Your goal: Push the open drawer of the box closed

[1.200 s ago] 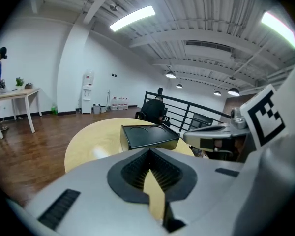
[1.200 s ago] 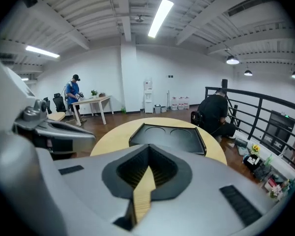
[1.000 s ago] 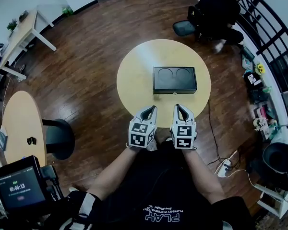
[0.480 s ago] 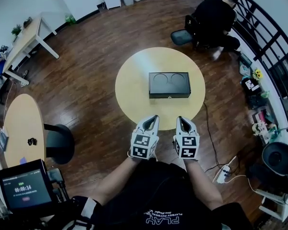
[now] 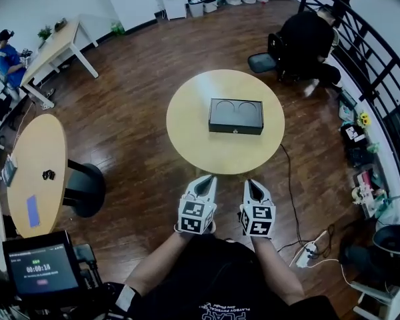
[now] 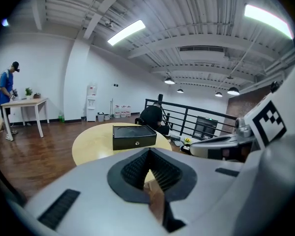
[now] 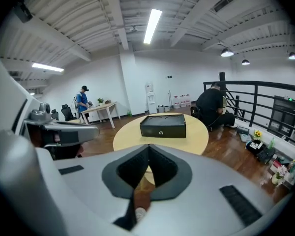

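A black box (image 5: 236, 115) with two round hollows in its lid rests on the round wooden table (image 5: 187, 135). Its front face carries a small knob and looks flush with the body; the box also shows ahead in the left gripper view (image 6: 133, 136) and the right gripper view (image 7: 163, 126). My left gripper (image 5: 208, 179) and right gripper (image 5: 252, 183) hang side by side over the floor, short of the table's near edge and well away from the box. Both are shut with nothing between them, as each gripper's own view confirms for the left gripper (image 6: 148, 154) and the right gripper (image 7: 148, 151).
A person in black sits on a chair (image 5: 307, 32) by the railing behind the table. A second round table (image 5: 33, 169) and a black pedestal (image 5: 87, 189) stand at the left. A power strip (image 5: 308, 250) and cable lie on the floor at the right.
The view and both grippers have drawn back from the table. The grippers were over its near edge and now hang over the floor. The box has not moved.
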